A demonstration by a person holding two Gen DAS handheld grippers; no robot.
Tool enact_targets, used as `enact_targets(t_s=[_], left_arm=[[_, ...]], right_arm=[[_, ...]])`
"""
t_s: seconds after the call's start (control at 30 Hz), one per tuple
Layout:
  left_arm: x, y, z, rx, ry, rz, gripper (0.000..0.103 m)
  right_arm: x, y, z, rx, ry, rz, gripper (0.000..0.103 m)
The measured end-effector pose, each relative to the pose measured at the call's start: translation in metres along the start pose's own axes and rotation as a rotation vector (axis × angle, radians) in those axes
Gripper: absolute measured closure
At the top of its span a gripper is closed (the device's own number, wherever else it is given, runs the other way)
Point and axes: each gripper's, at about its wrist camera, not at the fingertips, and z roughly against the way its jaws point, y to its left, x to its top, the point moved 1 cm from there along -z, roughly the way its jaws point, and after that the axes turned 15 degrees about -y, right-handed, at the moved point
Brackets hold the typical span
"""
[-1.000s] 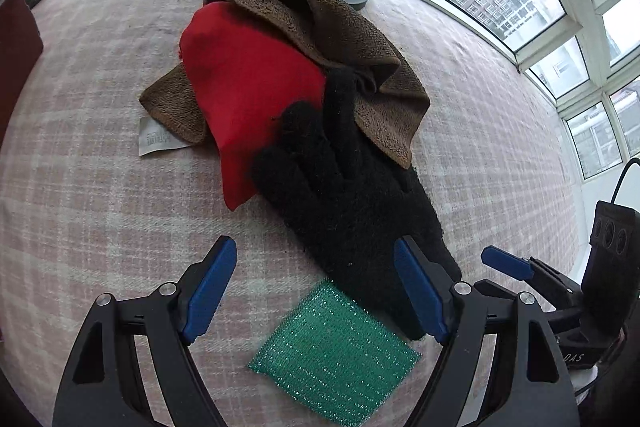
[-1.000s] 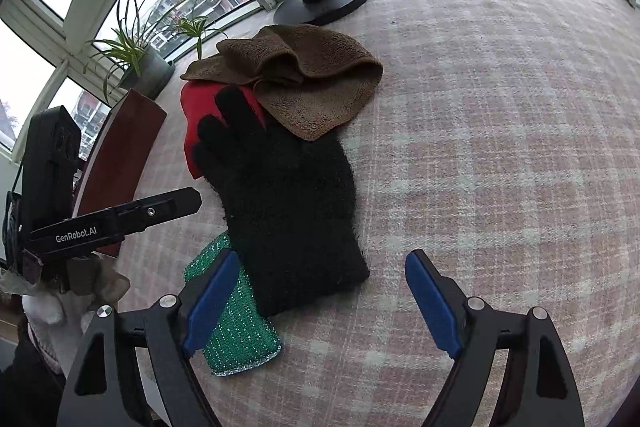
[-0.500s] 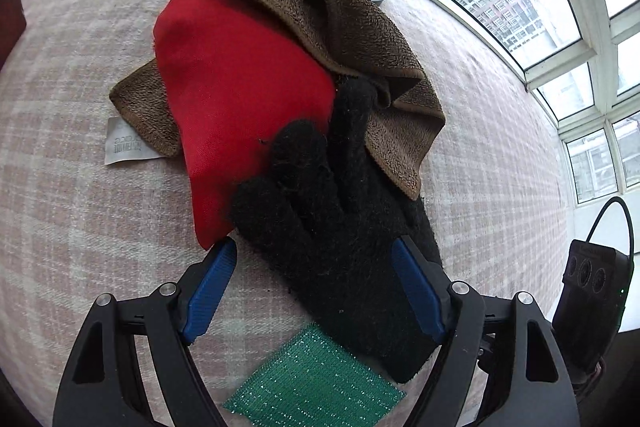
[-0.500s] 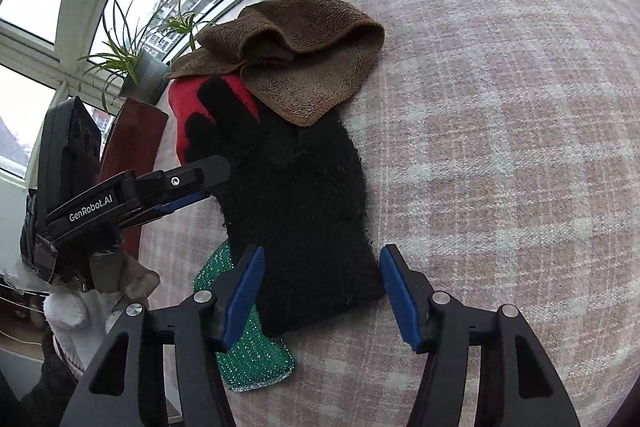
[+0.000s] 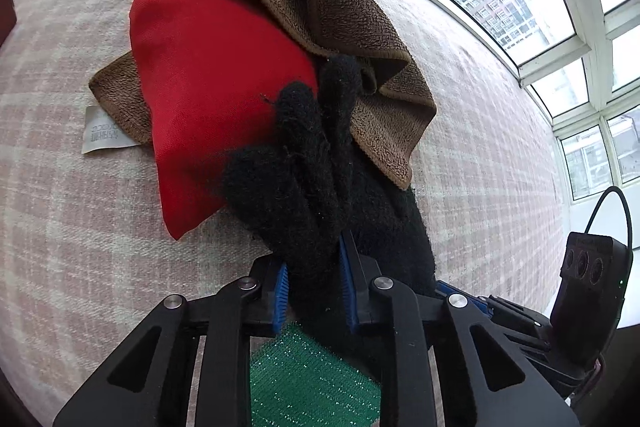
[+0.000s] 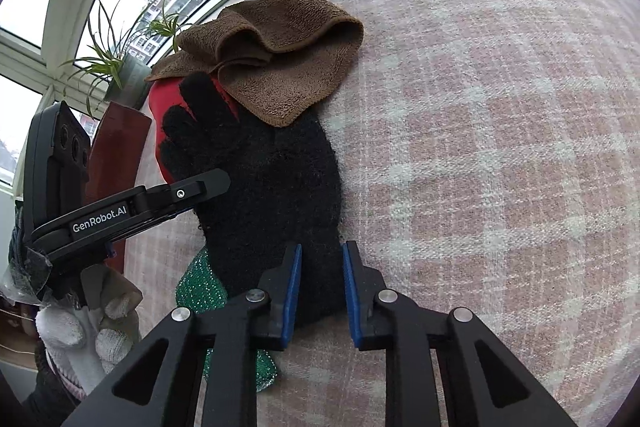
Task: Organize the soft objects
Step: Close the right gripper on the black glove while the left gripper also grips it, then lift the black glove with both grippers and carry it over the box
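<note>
Both tongs (image 5: 313, 287) (image 6: 319, 291) on black glove (image 6: 272, 195)

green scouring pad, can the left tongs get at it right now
Probably not: the left tongs are shut on the black glove, which overlaps the green scouring pad lying beneath them.

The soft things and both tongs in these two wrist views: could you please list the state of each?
black glove: flat, gripped at both ends.
brown towel: crumpled, overlapping glove and cloth.
red cloth: lying partly under towel and glove.
green scrub pad: flat, partly under glove.
left tongs: shut on glove's fingers.
right tongs: shut on glove's cuff.
</note>
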Motion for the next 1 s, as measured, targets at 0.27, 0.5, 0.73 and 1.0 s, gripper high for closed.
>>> enact_targets(t_s=[0.27,0.5,0.73,1.0], left_arm=[[0.0,-0.009,0.02,-0.044,-0.035,-0.036,0.094],[0.001,-0.022,0.033,-0.07,-0.061,-0.076,0.096],[0.0,-0.029,0.057,-0.105,-0.084,-0.103,0.096],[0.011,-0.037,0.091,-0.124,-0.145,-0.15,0.096]], right_arm=[[0.002,0.014,0.015,-0.01,-0.033,0.054,0.092],[0.003,0.023,0.035,-0.013,-0.074,0.087,0.092],[-0.001,0.031,0.062,-0.03,-0.116,0.131,0.092],[0.004,0.054,0.086,-0.017,-0.168,0.17,0.092]])
